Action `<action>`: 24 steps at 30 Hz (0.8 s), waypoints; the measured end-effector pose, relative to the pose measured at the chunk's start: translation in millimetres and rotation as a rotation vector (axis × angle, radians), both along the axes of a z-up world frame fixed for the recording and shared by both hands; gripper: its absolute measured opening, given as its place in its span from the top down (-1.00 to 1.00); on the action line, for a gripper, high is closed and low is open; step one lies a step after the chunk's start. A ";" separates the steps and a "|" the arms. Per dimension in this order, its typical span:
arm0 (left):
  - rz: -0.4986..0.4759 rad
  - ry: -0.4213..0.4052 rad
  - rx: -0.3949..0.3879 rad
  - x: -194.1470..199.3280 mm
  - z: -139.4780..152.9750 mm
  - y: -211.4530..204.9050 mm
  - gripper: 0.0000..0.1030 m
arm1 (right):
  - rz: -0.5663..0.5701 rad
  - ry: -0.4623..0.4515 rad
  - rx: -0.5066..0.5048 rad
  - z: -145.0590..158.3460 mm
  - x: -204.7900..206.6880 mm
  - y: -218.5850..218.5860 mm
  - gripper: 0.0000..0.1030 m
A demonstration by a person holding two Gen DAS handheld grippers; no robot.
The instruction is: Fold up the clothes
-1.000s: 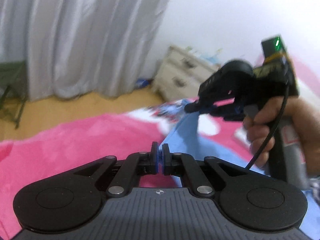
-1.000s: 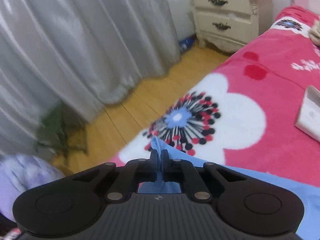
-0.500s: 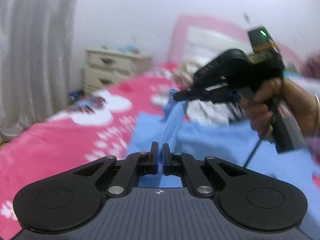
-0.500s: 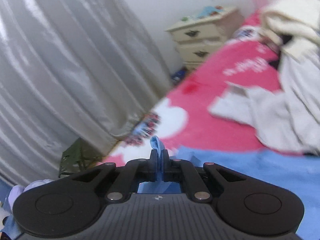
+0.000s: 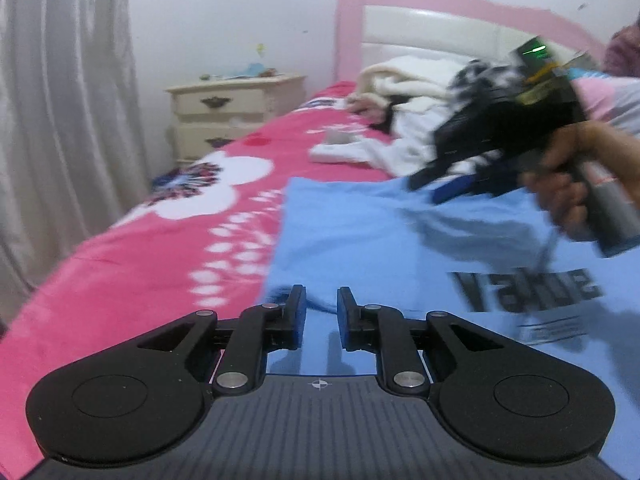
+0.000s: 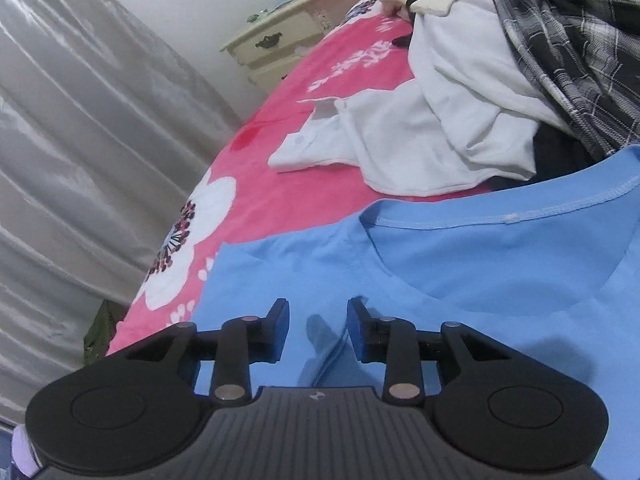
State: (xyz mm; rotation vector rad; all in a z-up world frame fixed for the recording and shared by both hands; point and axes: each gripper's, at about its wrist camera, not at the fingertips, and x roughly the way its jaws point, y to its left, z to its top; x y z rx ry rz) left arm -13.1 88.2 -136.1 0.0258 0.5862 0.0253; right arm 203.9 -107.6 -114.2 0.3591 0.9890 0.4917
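Observation:
A light blue T-shirt (image 5: 360, 232) with dark lettering lies spread flat on the pink flowered bed cover (image 5: 160, 264). My left gripper (image 5: 321, 312) hovers open over the shirt's near left edge, nothing between its fingers. My right gripper (image 6: 318, 324) is open too, low over the blue T-shirt (image 6: 460, 272) near a fold line, with the neckline just beyond it. In the left wrist view the right gripper (image 5: 424, 186) shows blurred at the right, held by a hand (image 5: 560, 184) above the shirt.
A pile of clothes, white garments (image 6: 440, 120) and a dark plaid shirt (image 6: 568, 52), lies at the head of the bed. A cream nightstand (image 5: 232, 112) stands by the wall, grey curtains (image 5: 60, 120) on the left. The pink headboard (image 5: 440, 4) is behind.
Both grippers swung from the bed's edge toward the headboard carrying the blue shirt, laid it down flat, and opened, letting go of the cloth.

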 end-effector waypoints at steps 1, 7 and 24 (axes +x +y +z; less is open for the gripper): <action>0.001 -0.003 0.013 1.9 0.5 1.5 0.68 | -0.010 -0.027 -0.016 3.3 -1.8 -0.3 0.31; -0.068 -0.004 0.063 21.4 -0.5 -1.6 0.68 | 0.129 -0.198 -0.100 25.7 -10.9 17.9 0.32; 0.035 0.100 -0.138 23.3 -22.8 31.0 0.66 | 0.436 -0.424 -0.237 24.3 -29.8 68.3 0.44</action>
